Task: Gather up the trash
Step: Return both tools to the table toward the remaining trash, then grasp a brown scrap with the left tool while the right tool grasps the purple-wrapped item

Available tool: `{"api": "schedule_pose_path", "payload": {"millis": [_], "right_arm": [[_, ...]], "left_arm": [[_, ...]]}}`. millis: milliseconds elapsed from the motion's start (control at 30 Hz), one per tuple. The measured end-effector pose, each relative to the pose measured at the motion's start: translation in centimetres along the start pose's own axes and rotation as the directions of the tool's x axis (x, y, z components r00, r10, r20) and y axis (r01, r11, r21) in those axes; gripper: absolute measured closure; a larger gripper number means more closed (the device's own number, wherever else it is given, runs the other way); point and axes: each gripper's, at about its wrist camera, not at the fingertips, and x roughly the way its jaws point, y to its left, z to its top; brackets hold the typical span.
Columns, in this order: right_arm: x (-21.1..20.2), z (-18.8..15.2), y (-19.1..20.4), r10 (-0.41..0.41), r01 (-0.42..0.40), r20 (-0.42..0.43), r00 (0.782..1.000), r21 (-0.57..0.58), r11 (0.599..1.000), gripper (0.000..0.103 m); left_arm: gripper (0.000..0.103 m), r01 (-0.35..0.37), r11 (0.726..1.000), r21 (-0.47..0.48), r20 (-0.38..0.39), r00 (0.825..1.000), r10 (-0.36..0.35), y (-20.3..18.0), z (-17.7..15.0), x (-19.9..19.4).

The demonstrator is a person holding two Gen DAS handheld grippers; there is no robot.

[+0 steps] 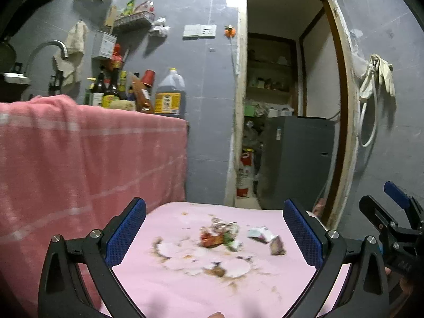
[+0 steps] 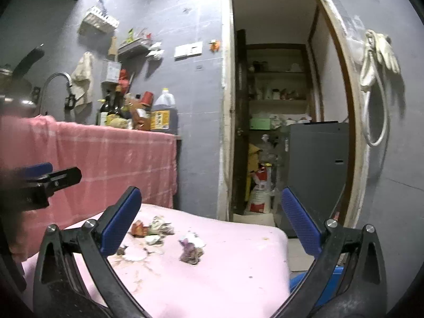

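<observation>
Both my tongs stand spread as wide as they go, and neither has hold of anything. My left tongs (image 1: 214, 234) hang over the near part of the pink-covered counter (image 1: 185, 291), and the trash lies ahead, framed in the gap between their blue pads without touching them. My right tongs (image 2: 212, 221) hover just beside them, further right, so the same litter sits ahead and toward their left pad.

The trash is a loose cluster: a red and orange wrapper (image 1: 210, 238) bunched against crumpled whitish paper (image 1: 222, 225), a folded white scrap (image 1: 258, 234) to its right, and a purplish crushed wrapper (image 1: 277, 246) nearest the right side. From the right view that purplish wrapper (image 2: 190, 247) lies apart from the others, centred in my right tongs' reach.

I judge all of it light, soft and crushable, nothing fragile, though foil may slip. The brown stains (image 1: 214, 271) around it suggest some pieces are damp or sticky. I'd pinch each across its bulkiest crumple, low to the cloth, minding not to snag the cover.
</observation>
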Motion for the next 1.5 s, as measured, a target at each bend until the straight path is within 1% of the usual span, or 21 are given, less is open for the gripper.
{"api": "schedule_pose_path", "payload": {"millis": [100, 167, 333, 467, 633, 733, 833, 967, 1033, 1133, 1167, 1233, 1300, 1367, 1467, 1500], "right_arm": [[0.4, -0.4, 1.2, 0.027, -0.028, -0.027, 0.999, -0.014, 1.0, 0.0], [0.6, -0.8, 1.4, 0.043, -0.043, -0.047, 0.998, -0.014, 0.999, 0.0], [2.2, -1.5, 1.8, 0.075, -0.073, -0.116, 0.99, 0.021, 0.997, 0.0], [3.2, -2.5, 1.5, 0.066, -0.058, -0.18, 0.982, 0.046, 0.997, 0.0], [4.1, -3.3, 1.0, 0.052, -0.037, -0.229, 0.972, 0.069, 0.997, 0.0], [4.9, -3.9, 0.9, 0.054, -0.034, -0.268, 0.962, 0.078, 0.996, 0.0], [5.7, -4.3, 0.7, 0.058, -0.031, -0.306, 0.95, 0.091, 0.995, 0.0], [7.0, -4.9, 0.3, 0.068, -0.028, -0.366, 0.928, 0.116, 0.993, 0.0], [8.0, -5.4, 0.1, 0.079, -0.029, -0.412, 0.908, 0.127, 0.992, 0.0], [8.9, -6.0, -0.1, 0.088, -0.027, -0.457, 0.885, 0.139, 0.99, 0.0], [9.1, -6.2, -0.2, 0.087, -0.024, -0.466, 0.88, 0.14, 0.99, 0.001], [9.7, -6.4, -0.4, 0.083, -0.018, -0.485, 0.871, 0.138, 0.99, 0.002], [10.3, -6.7, -0.6, 0.087, -0.019, -0.511, 0.855, 0.138, 0.99, 0.01], [11.3, -7.3, -0.7, 0.093, -0.016, -0.553, 0.828, 0.141, 0.99, 0.014], [12.5, -8.1, -0.6, 0.117, -0.031, -0.593, 0.797, 0.153, 0.988, 0.023], [12.7, -8.2, -0.6, 0.119, -0.033, -0.6, 0.792, 0.152, 0.988, 0.027]], "left_arm": [[0.002, -0.023, 1.0, 0.009, 0.001, 1.0, 0.023, 1.3, -0.5, -0.4], [0.002, -0.031, 0.999, 0.018, -0.014, 0.999, 0.032, 1.9, -1.1, -0.5], [0.002, -0.003, 0.998, 0.063, -0.074, 0.997, 0.007, 2.7, -2.6, 0.0], [0.002, 0.021, 0.993, 0.112, -0.125, 0.992, -0.007, 2.4, -3.8, 1.0], [0.002, 0.044, 0.992, 0.121, -0.209, 0.978, -0.018, 2.3, -5.2, 2.6], [0.002, 0.05, 0.992, 0.112, -0.279, 0.96, -0.017, 2.2, -5.7, 3.9], [0.002, 0.059, 0.994, 0.087, -0.344, 0.939, -0.025, 2.4, -5.9, 5.2], [0.002, 0.08, 0.995, 0.058, -0.431, 0.901, -0.047, 2.4, -6.4, 7.0], [0.002, 0.087, 0.995, 0.052, -0.456, 0.888, -0.054, 2.3, -6.5, 7.5], [0.004, 0.102, 0.994, 0.037, -0.492, 0.868, -0.071, 2.2, -6.8, 8.5], [0.007, 0.108, 0.994, 0.032, -0.5, 0.863, -0.078, 2.2, -6.8, 8.8], [0.008, 0.125, 0.992, 0.019, -0.517, 0.85, -0.097, 2.0, -6.9, 9.3], [0.009, 0.139, 0.99, 0.021, -0.536, 0.838, -0.106, 1.8, -7.0, 9.9], [0.024, 0.147, 0.988, 0.039, -0.555, 0.826, -0.101, 1.4, -7.2, 10.5], [0.037, 0.162, 0.985, 0.052, -0.585, 0.805, -0.102, 1.0, -7.6, 11.4], [0.038, 0.17, 0.984, 0.051, -0.591, 0.8, -0.107, 0.9, -7.8, 11.5]]}}
